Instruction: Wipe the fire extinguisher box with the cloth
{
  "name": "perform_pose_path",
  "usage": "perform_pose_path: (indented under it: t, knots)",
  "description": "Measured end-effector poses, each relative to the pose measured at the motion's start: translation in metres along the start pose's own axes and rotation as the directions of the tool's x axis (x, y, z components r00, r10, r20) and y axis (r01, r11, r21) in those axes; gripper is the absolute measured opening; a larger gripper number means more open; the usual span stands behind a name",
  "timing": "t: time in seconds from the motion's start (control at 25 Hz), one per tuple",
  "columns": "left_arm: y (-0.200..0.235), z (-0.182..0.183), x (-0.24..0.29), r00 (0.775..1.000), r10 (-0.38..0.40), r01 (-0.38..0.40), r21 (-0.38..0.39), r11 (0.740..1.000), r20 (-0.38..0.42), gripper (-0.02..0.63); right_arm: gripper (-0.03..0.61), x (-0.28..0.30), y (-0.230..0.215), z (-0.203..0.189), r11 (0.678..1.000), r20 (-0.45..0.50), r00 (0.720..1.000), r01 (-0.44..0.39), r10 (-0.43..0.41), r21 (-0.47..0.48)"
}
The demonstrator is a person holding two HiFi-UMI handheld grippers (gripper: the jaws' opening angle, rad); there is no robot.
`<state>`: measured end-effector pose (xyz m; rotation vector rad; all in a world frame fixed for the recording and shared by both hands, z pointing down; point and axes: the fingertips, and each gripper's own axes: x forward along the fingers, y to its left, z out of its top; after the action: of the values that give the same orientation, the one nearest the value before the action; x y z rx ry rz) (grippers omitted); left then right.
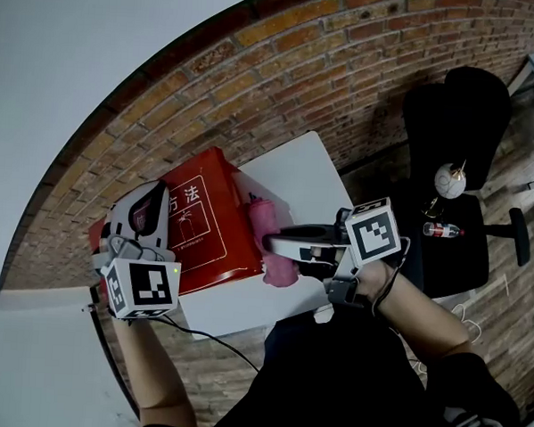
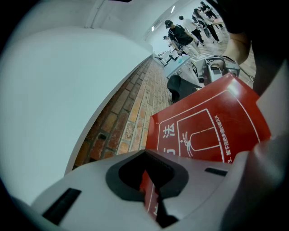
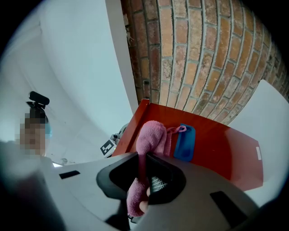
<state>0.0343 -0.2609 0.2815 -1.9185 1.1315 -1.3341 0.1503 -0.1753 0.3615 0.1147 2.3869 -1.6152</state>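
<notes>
A red fire extinguisher box (image 1: 204, 227) with white print stands on a white table (image 1: 296, 178) against the brick wall. My left gripper (image 1: 144, 212) is at its left edge. In the left gripper view the jaws (image 2: 151, 189) are shut on the thin red edge of the box (image 2: 207, 131). My right gripper (image 1: 270, 244) is at the box's right side, shut on a pink cloth (image 1: 268, 219). The right gripper view has the cloth (image 3: 151, 137) pinched between the jaws (image 3: 143, 180) and bunched against the red side (image 3: 226, 149), beside a blue patch (image 3: 185, 142).
A black office chair (image 1: 459, 129) stands to the right, with a bottle (image 1: 443, 230) and a white round object (image 1: 450, 180) on its seat. The brick wall (image 1: 256, 83) runs behind the table. A cable (image 1: 216, 339) hangs at the table's near edge. People (image 2: 180, 31) stand far off.
</notes>
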Motion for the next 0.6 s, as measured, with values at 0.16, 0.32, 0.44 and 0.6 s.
perform_pose_path:
  t: [0.16,0.32,0.44,0.6]
  knots:
    - [0.000,-0.001,0.000,1.000,0.000,0.000,0.000,1.000,0.000,0.021,0.061,0.002,0.010,0.002,1.000,0.010,1.000,-0.023,0.023,-0.003]
    - [0.001,-0.001,-0.001,1.000,0.009,-0.009,0.002,1.000,0.006,0.021,0.061,0.004,0.021,0.005,0.998,0.039,0.997,-0.062,0.060,0.028]
    - [0.000,-0.001,-0.002,1.000,0.007,-0.007,0.002,1.000,0.006,0.021,0.061,0.005,0.024,0.005,0.997,0.055,0.997,-0.064,0.062,0.040]
    - [-0.002,-0.001,-0.001,1.000,-0.006,0.006,0.005,1.000,0.007,0.021,0.060,0.003,0.023,0.005,0.996,0.095,0.994,-0.053,0.047,0.068]
